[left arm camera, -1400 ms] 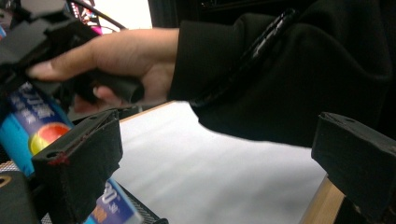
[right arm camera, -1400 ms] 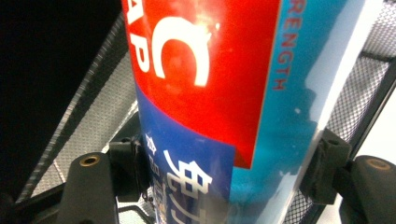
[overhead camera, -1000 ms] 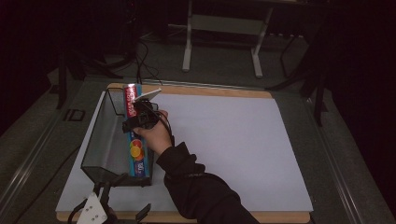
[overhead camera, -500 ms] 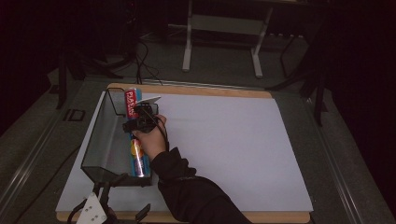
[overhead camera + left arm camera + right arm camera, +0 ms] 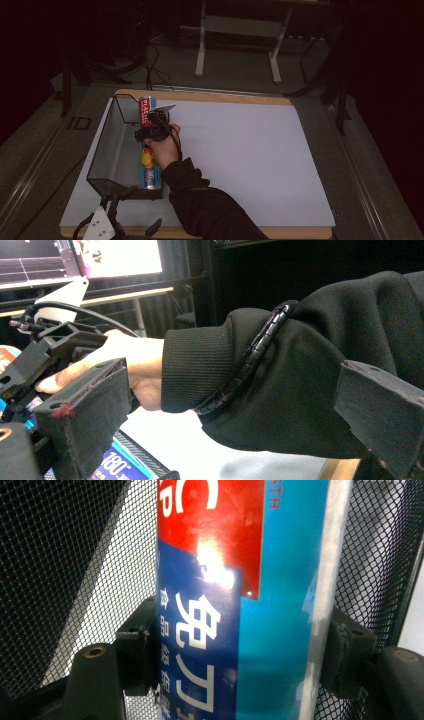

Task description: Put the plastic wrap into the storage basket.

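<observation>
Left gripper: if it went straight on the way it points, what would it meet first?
Judging by its own view, the left gripper points at the black sleeve of the other arm, so it would likely meet that first; depth is unclear.

A mesh basket [image 5: 111, 150] is sitting on the left part of the surface [image 5: 250, 150], on a sheet that is covering most of it. A long tube [image 5: 148, 150] is lying inside the basket along its right wall, its far end reaching the basket's far right corner. The right tongs [image 5: 150, 131] are sitting over the tube's far half, one jaw pressing each side of it. The left tongs [image 5: 107, 225] are resting at the surface's near edge, just in front of the basket.
</observation>
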A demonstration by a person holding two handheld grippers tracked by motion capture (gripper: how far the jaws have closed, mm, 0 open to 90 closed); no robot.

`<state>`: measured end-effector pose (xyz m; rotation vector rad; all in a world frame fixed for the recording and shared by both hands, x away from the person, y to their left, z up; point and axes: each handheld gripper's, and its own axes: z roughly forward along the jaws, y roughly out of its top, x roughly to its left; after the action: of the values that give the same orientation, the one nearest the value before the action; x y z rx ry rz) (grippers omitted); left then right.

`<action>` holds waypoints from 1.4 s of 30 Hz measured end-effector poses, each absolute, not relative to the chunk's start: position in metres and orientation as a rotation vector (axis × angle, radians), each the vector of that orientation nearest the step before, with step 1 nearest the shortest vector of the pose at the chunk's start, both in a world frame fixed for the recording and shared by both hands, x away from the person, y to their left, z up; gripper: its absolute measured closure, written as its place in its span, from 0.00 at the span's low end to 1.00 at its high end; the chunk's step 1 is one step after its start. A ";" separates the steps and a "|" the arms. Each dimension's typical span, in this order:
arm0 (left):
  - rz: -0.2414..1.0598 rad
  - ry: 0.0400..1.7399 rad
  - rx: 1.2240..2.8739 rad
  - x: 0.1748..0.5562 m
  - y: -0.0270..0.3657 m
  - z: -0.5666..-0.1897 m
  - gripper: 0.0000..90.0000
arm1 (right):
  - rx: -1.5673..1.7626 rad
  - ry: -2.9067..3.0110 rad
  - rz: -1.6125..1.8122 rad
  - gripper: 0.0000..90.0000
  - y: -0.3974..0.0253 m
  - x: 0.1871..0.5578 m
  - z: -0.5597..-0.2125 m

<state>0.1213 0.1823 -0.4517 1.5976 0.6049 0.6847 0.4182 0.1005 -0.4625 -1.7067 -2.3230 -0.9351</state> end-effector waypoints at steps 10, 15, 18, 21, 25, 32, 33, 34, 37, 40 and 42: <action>0.683 0.604 1.601 0.121 0.182 -0.452 0.03 | -1.636 -2.402 -0.939 0.31 0.100 0.420 -0.462; 0.682 0.603 1.601 0.121 0.182 -0.452 0.03 | -1.612 -2.420 -0.970 0.28 0.097 0.421 -0.460; 0.680 0.603 1.602 0.121 0.182 -0.452 0.03 | -1.607 -2.408 -1.021 0.26 0.092 0.422 -0.454; 0.679 0.603 1.603 0.121 0.182 -0.452 0.03 | -1.594 -2.420 -1.063 0.24 0.087 0.422 -0.446; 0.679 0.603 1.607 0.122 0.181 -0.452 0.03 | -1.499 -2.500 -1.135 0.14 0.079 0.420 -0.436; 0.673 0.610 1.607 0.123 0.181 -0.452 0.03 | -1.375 -2.538 -1.202 0.14 0.055 0.416 -0.424; 0.672 0.611 1.607 0.123 0.181 -0.452 0.03 | -1.365 -2.538 -1.208 0.14 0.049 0.414 -0.421; 0.670 0.613 1.604 0.123 0.181 -0.452 0.03 | -1.362 -2.526 -1.229 0.14 0.045 0.413 -0.420; 0.665 0.617 1.605 0.124 0.181 -0.453 0.03 | -1.331 -2.528 -1.268 0.15 0.032 0.408 -0.413; 0.664 0.619 1.607 0.124 0.180 -0.453 0.03 | -1.294 -2.549 -1.320 0.15 0.016 0.402 -0.406; 0.663 0.621 1.613 0.125 0.179 -0.453 0.03 | -1.271 -2.544 -1.339 0.15 0.006 0.400 -0.404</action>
<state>0.1250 0.1793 -0.4535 1.6126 0.6210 0.6628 0.3995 0.0057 -0.4036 -1.2714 -2.5440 -1.3394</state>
